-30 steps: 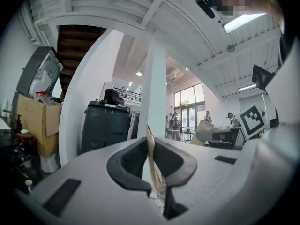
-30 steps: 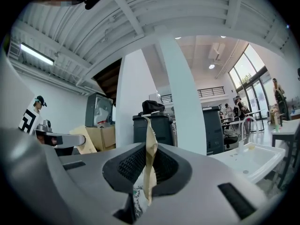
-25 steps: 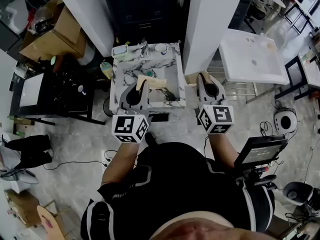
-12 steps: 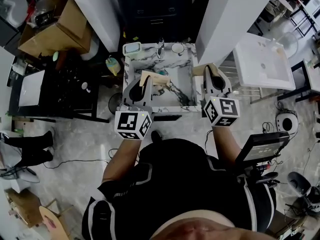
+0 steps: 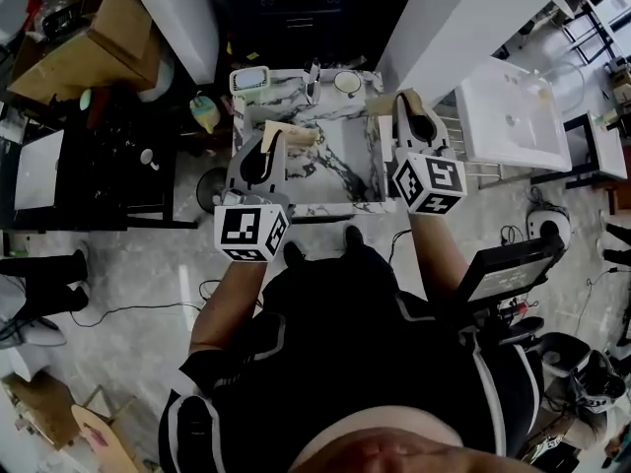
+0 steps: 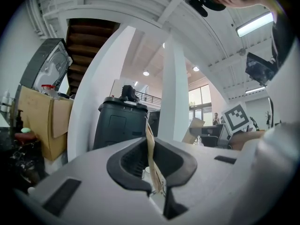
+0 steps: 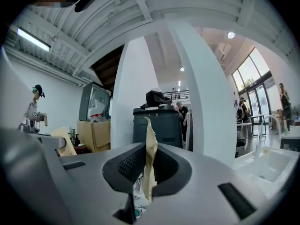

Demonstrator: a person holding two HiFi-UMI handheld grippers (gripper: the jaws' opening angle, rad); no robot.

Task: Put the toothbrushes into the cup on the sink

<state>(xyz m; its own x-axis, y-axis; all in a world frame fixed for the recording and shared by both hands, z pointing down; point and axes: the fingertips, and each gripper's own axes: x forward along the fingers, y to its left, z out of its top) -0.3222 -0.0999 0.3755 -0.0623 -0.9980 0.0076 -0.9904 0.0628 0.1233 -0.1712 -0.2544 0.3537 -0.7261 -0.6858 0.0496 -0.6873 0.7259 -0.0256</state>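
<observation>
The marble sink (image 5: 367,170) stands in front of me, with a white cup (image 5: 346,83) on its back ledge by the faucet (image 5: 312,75). My left gripper (image 5: 270,138) reaches over the basin's left side, shut on a flat tan paper packet (image 5: 288,134). That packet (image 6: 153,161) stands upright between the left gripper (image 6: 151,168) pads. At the sink's right rim, my right gripper (image 5: 410,106) is shut on a second tan packet (image 5: 406,98), crumpled (image 7: 150,156) between the right gripper (image 7: 148,172) pads. What the packets contain is hidden.
A soap dish (image 5: 250,79) sits at the sink's back left. A black cabinet (image 6: 119,125) stands behind it, white pillars (image 5: 463,18) beside it. There are cardboard boxes (image 5: 89,57) and a dark table (image 5: 118,166) to the left, a white basin (image 5: 508,116) to the right.
Both grippers have moved forward from the sink's front edge toward its back, each still holding its packet. The sink has shifted up in the head view.
</observation>
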